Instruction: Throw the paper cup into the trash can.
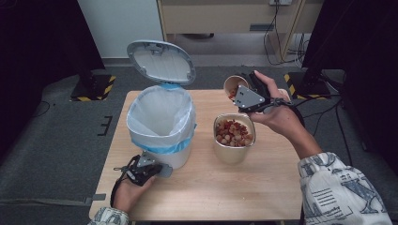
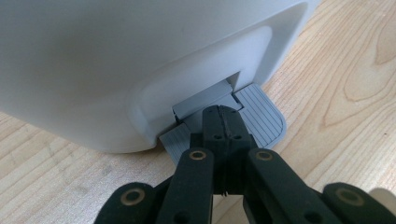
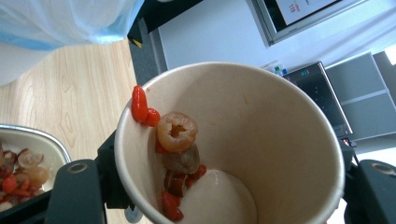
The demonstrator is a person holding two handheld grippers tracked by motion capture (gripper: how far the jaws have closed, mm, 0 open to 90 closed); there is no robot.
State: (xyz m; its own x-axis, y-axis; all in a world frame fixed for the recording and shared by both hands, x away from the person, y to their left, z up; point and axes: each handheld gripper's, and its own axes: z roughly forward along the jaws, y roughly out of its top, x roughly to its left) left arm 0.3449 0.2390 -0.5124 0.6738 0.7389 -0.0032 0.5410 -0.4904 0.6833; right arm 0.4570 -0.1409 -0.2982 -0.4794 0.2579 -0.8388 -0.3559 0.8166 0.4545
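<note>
At a wooden worktop (image 1: 263, 183), the left gripper (image 2: 223, 122) has its fingers pressed fully together, tips resting on the grey foot pedal (image 2: 261, 119) of a white pedal bin (image 1: 162, 126), whose lid (image 1: 161, 61) stands raised over a blue-edged liner. The right gripper (image 1: 244, 96) clamps its fingers on the outside of a paper cup (image 3: 233, 140), tilted above a metal container (image 1: 234, 138) of red berries and dried fruit. A few pieces (image 3: 176, 140) cling to the cup's inner wall and rim.
</note>
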